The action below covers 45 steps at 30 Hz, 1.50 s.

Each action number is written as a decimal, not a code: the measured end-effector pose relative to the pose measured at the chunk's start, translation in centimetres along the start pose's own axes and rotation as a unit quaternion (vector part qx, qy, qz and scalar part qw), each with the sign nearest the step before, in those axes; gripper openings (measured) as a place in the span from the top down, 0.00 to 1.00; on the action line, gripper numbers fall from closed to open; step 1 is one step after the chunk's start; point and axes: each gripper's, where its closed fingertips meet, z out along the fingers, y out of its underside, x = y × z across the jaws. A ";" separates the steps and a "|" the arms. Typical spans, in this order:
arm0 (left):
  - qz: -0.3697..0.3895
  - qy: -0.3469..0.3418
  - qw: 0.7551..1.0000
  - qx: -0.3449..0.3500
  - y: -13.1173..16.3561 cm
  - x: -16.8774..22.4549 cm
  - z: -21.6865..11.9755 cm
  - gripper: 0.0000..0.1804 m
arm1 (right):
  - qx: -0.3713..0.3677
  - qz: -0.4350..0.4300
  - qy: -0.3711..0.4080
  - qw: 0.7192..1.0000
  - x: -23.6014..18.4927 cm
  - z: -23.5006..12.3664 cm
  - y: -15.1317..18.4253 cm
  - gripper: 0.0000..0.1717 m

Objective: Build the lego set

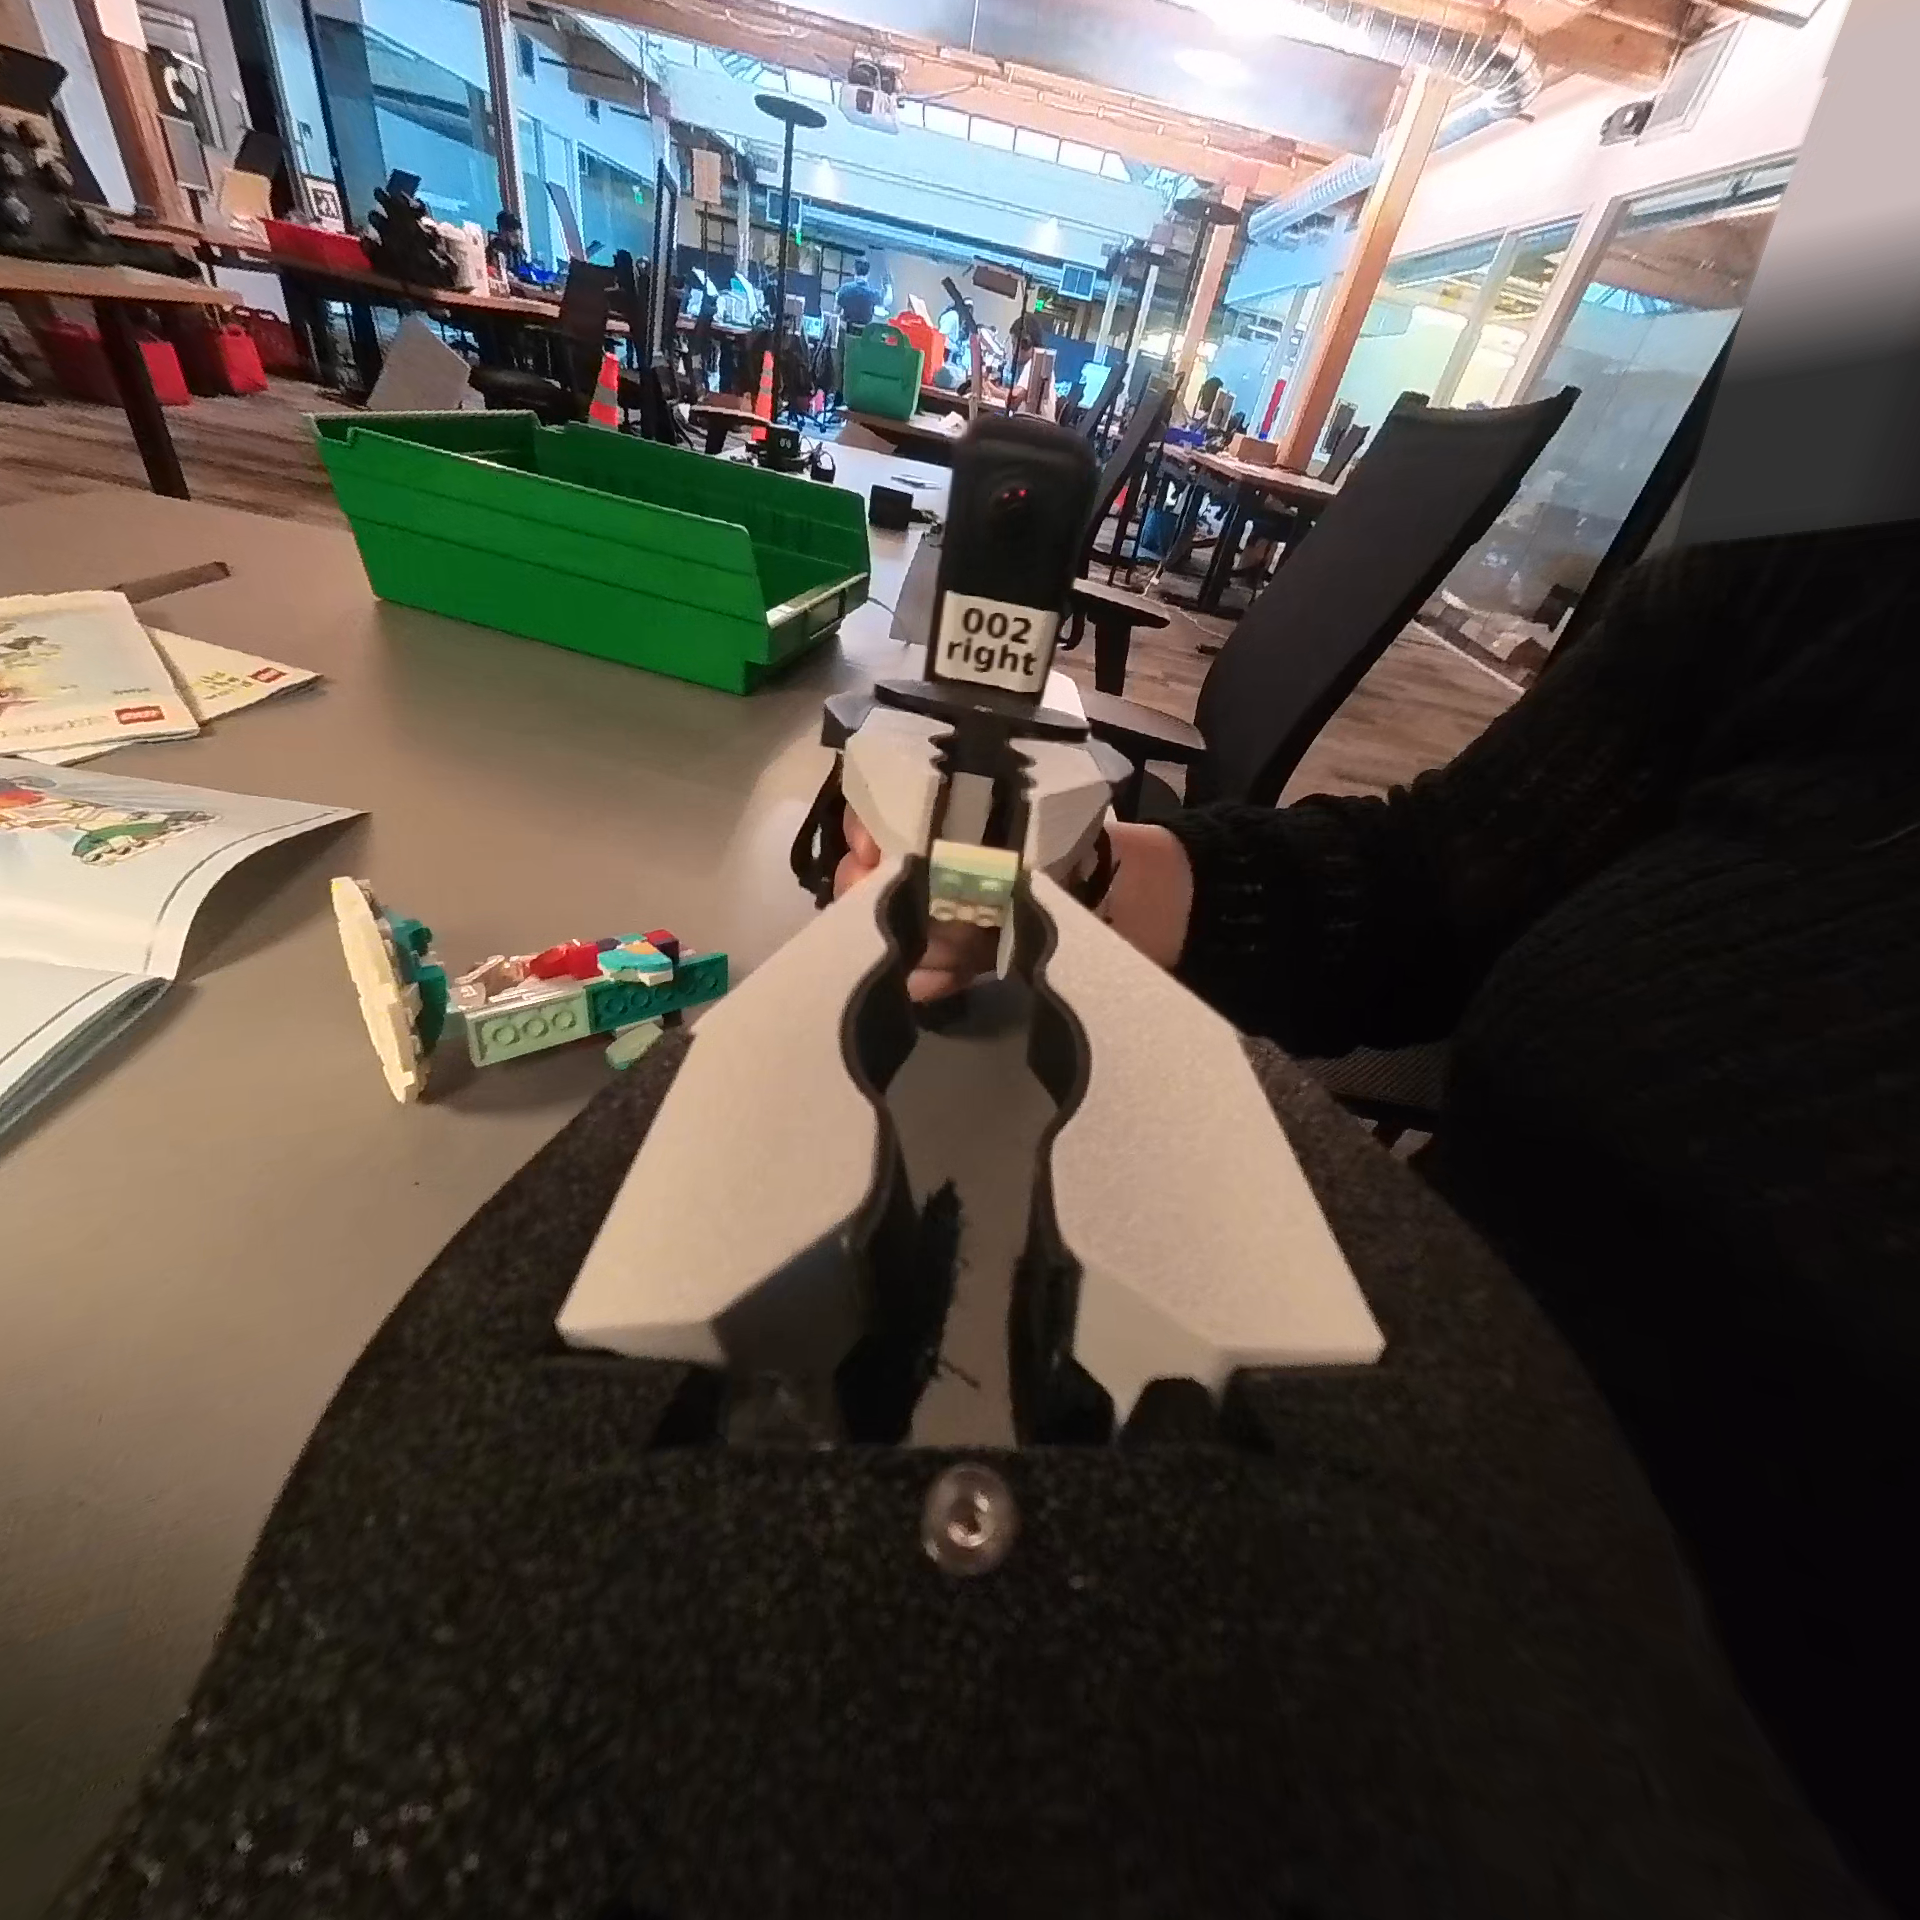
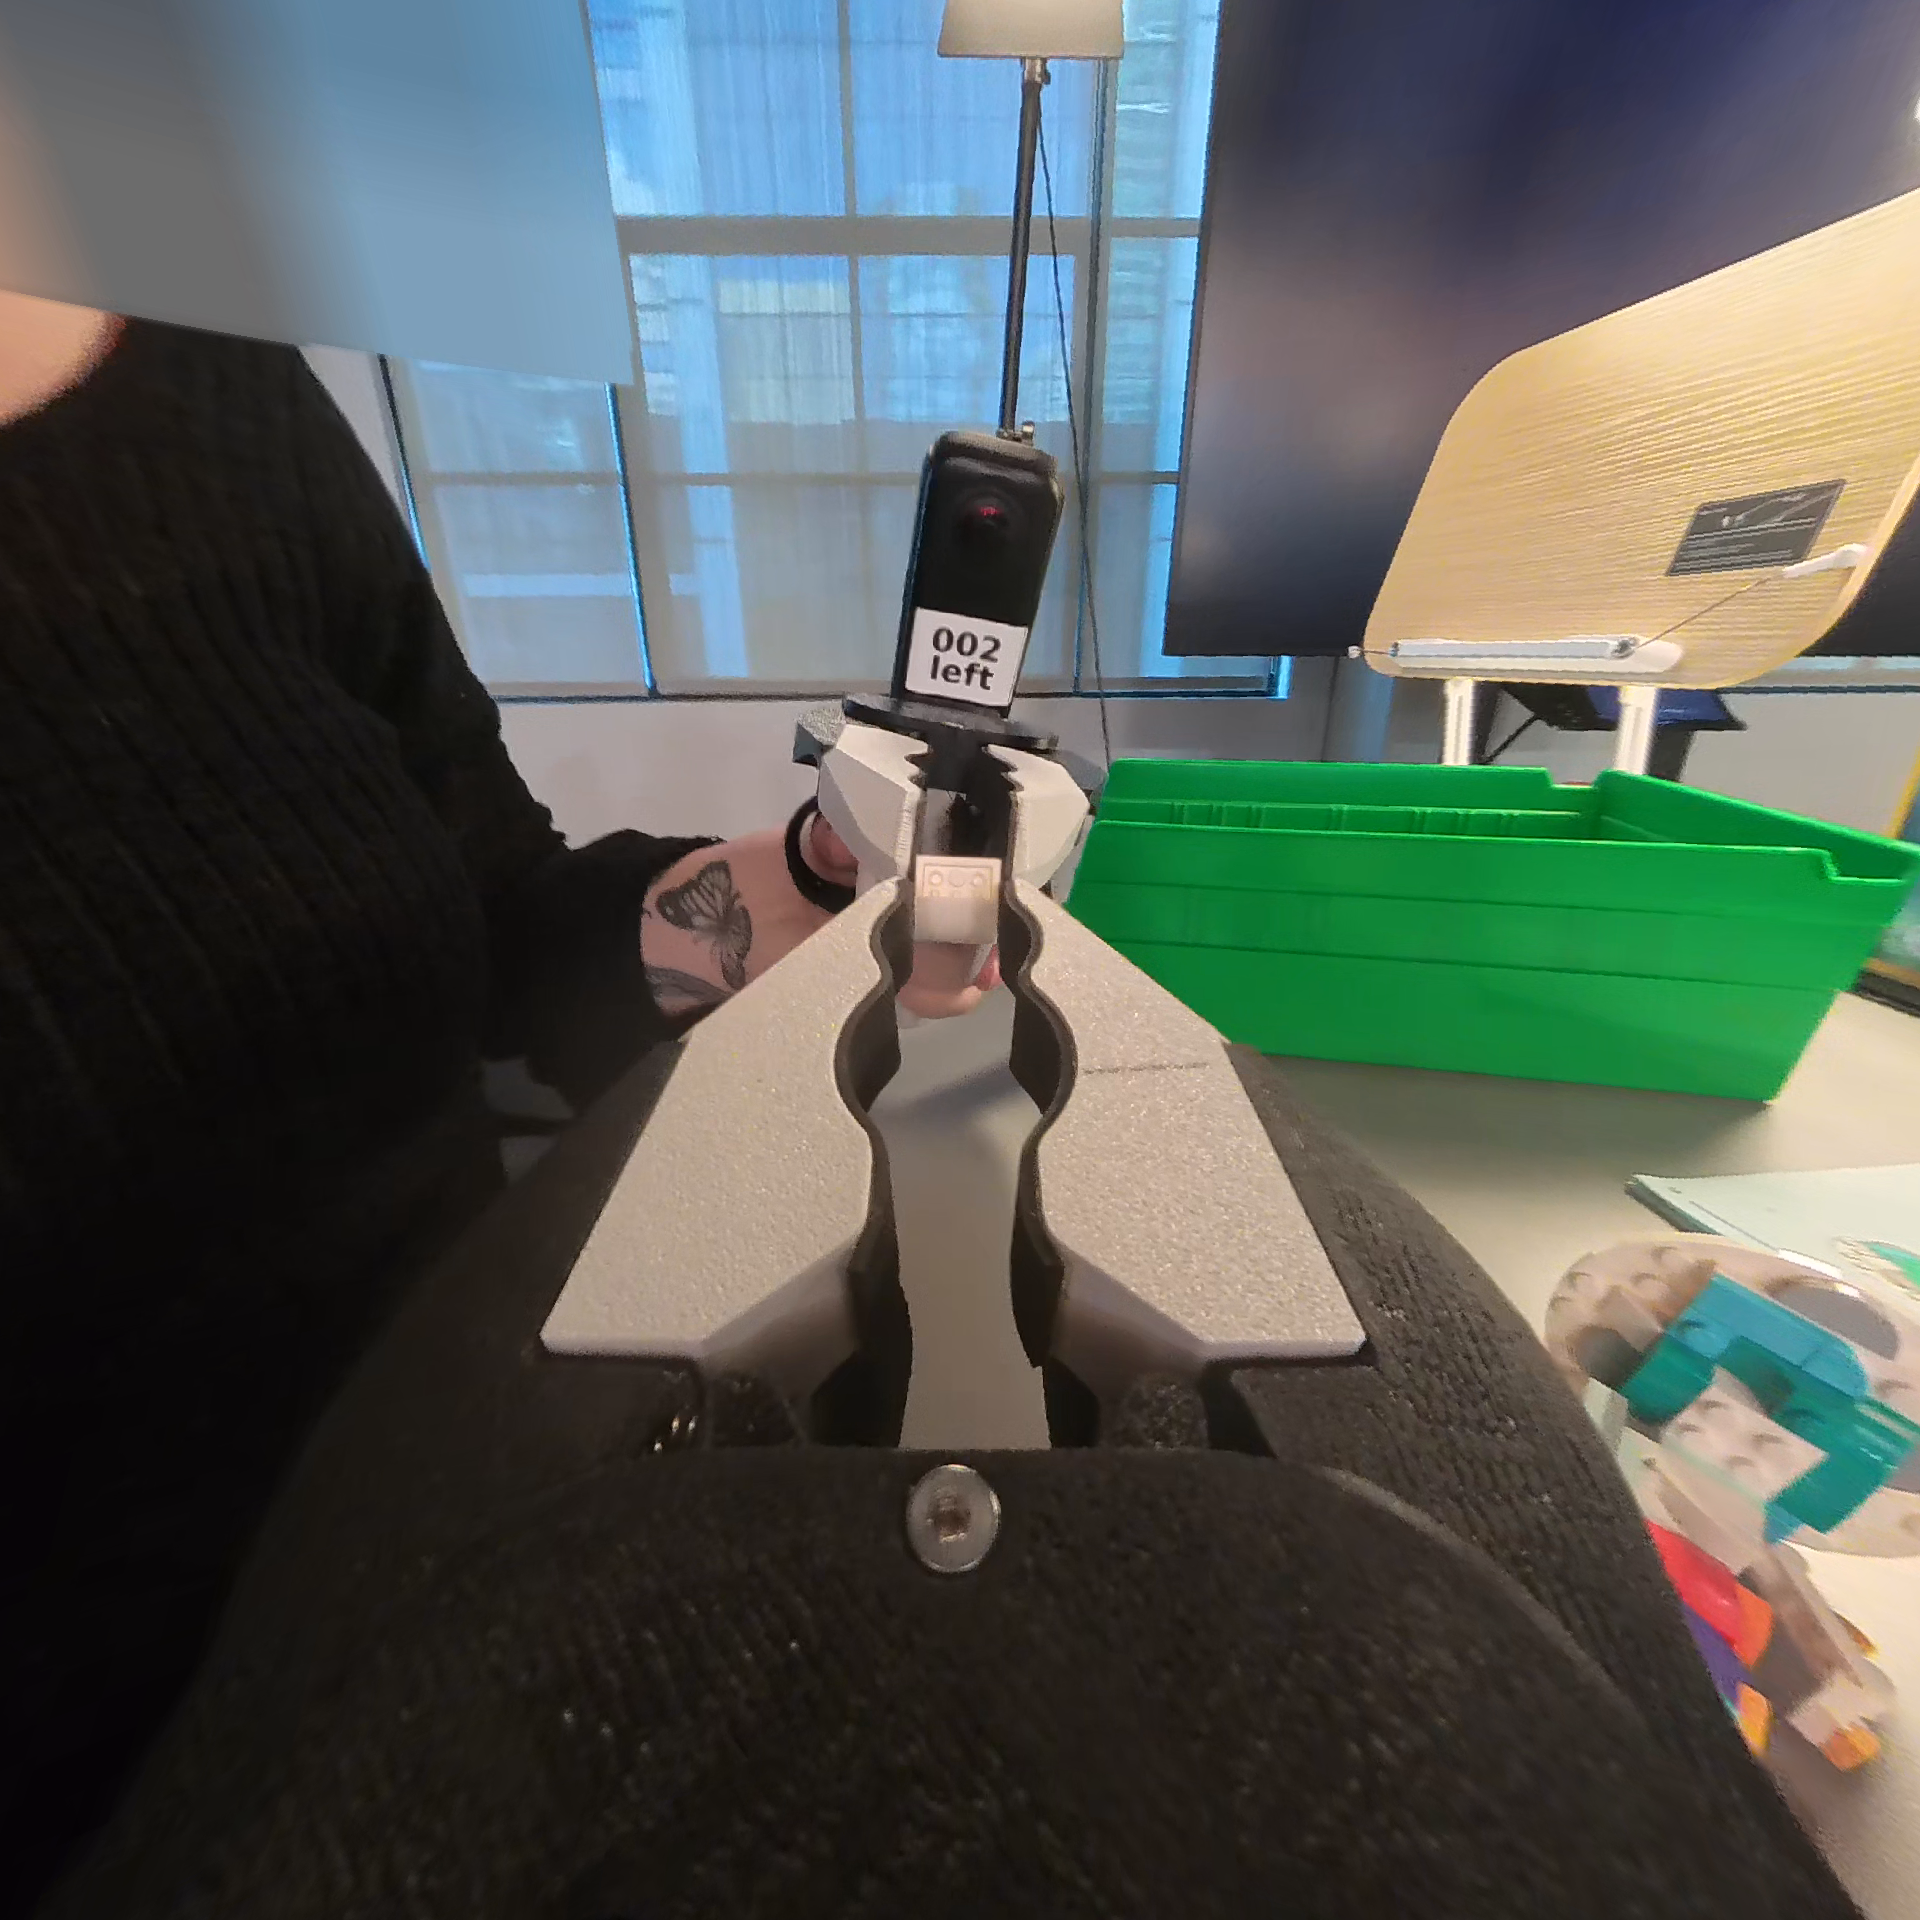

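Observation:
My two grippers face each other tip to tip above the grey table (image 1: pixel 312 1247). My left gripper (image 1: pixel 966 896) is shut on a small mint-green and cream brick piece (image 1: pixel 971 881). My right gripper (image 2: pixel 958 906) is shut on the white end of the same small piece (image 2: pixel 958 900). Each gripper also shows in the other's view, close behind the piece: the right one (image 1: pixel 977 821) and the left one (image 2: pixel 961 831). A partly built teal, mint and red brick model with a cream round plate (image 1: pixel 540 987) lies on the table to the left, and blurred at the lower right of the right wrist view (image 2: pixel 1714 1403).
A green plastic bin (image 1: pixel 582 540) stands farther back on the table, also in the right wrist view (image 2: pixel 1455 935). Open instruction booklets (image 1: pixel 104 883) lie at the left. A black chair (image 1: pixel 1403 582) stands past the table edge. A tilted wooden board (image 2: pixel 1662 436) is behind the bin.

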 end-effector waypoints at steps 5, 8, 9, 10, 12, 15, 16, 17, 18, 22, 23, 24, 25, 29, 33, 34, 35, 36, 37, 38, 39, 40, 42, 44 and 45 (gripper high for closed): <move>0.023 0.005 0.999 -0.023 0.6 -0.1 -0.2 0.93 | -0.017 -0.015 0.003 1.000 0.0 0.0 0.5 0.92; 0.025 0.019 0.999 -0.026 0.9 0.3 -0.2 0.93 | -0.026 0.001 -0.017 1.000 -0.4 -0.2 0.6 0.92; 0.019 0.029 0.999 -0.022 0.9 0.6 -0.2 0.94 | -0.023 0.016 -0.030 0.999 -0.5 -0.3 0.5 0.92; 0.011 0.045 0.999 -0.018 0.9 1.0 -0.2 0.93 | -0.016 0.036 -0.047 0.998 -0.8 -0.3 0.4 0.92; -0.009 0.056 0.998 0.001 0.5 1.0 -0.8 0.94 | 0.027 0.085 -0.081 0.993 -1.1 -1.0 -1.0 0.92; -0.027 0.047 0.998 0.027 -0.2 0.4 -2.1 0.94 | 0.051 0.103 -0.071 0.991 -0.4 -1.9 -1.8 0.92; -0.025 0.043 0.998 0.035 -0.6 0.4 -2.4 0.93 | 0.050 0.099 -0.062 0.992 -0.3 -2.0 -1.8 0.92; -0.020 0.036 0.998 0.043 -1.2 0.5 -2.8 0.94 | 0.047 0.095 -0.053 0.993 -0.1 -1.9 -1.7 0.92; -0.014 0.026 0.998 0.051 -1.8 0.5 -3.2 0.93 | 0.044 0.090 -0.046 0.994 -0.1 -1.8 -1.5 0.92; 0.040 -0.040 0.995 0.083 -5.5 -0.1 -6.3 0.93 | 0.033 0.080 -0.029 0.996 0.2 -1.4 -1.2 0.92; 0.056 -0.075 0.992 0.086 -6.6 -0.8 -7.5 0.93 | 0.034 0.078 -0.027 0.996 0.2 -1.4 -1.2 0.92; 0.069 -0.125 0.986 0.084 -7.7 -2.0 -9.0 0.93 | 0.035 0.079 -0.026 0.996 0.3 -1.5 -1.3 0.92; 0.079 -0.186 0.976 0.078 -8.7 -3.6 -10.8 0.93 | 0.035 0.079 -0.024 0.996 0.4 -1.4 -1.4 0.92; 0.063 -0.396 0.916 -0.003 -9.8 -11.2 -18.3 0.93 | 0.025 0.078 -0.019 0.996 0.9 -1.2 -1.1 0.92; -0.040 -0.438 0.881 -0.175 -4.8 -18.8 -21.5 0.93 | 0.009 0.079 -0.026 0.997 0.9 -0.6 -0.3 0.92; -0.061 -0.438 0.871 -0.214 -3.3 -20.5 -21.8 0.93 | 0.009 0.079 -0.027 0.996 0.9 -0.5 -0.3 0.92; -0.076 -0.436 0.861 -0.249 -1.8 -21.9 -22.0 0.93 | 0.008 0.080 -0.027 0.996 0.9 -0.5 -0.2 0.92; -0.087 -0.433 0.852 -0.282 -0.4 -23.1 -22.1 0.93 | 0.008 0.079 -0.027 0.997 0.9 -0.6 -0.2 0.92; -0.099 -0.426 0.843 -0.313 0.9 -23.9 -22.0 0.93 | 0.007 0.077 -0.026 0.997 0.9 -0.6 -0.2 0.92; -0.112 -0.417 0.836 -0.338 2.0 -24.6 -21.7 0.93 | 0.006 0.076 -0.025 0.997 1.0 -0.6 -0.1 0.92; -0.129 -0.404 0.833 -0.356 3.0 -25.1 -21.3 0.93 | 0.006 0.076 -0.025 0.997 0.9 -0.5 -0.1 0.92; -0.148 -0.392 0.829 -0.370 3.9 -25.4 -21.0 0.93 | 0.006 0.075 -0.024 0.997 0.9 -0.5 0.0 0.92; -0.179 -0.384 0.819 -0.386 5.3 -26.3 -20.6 0.93 | 0.004 0.076 -0.024 0.997 0.9 -0.5 0.0 0.92; -0.202 -0.380 0.809 -0.400 6.4 -27.1 -20.5 0.93 | 0.004 0.076 -0.024 0.997 0.8 -0.5 0.0 0.92; -0.210 -0.377 0.805 -0.407 6.9 -27.2 -20.4 0.93 | 0.003 0.075 -0.025 0.997 0.8 -0.5 0.0 0.92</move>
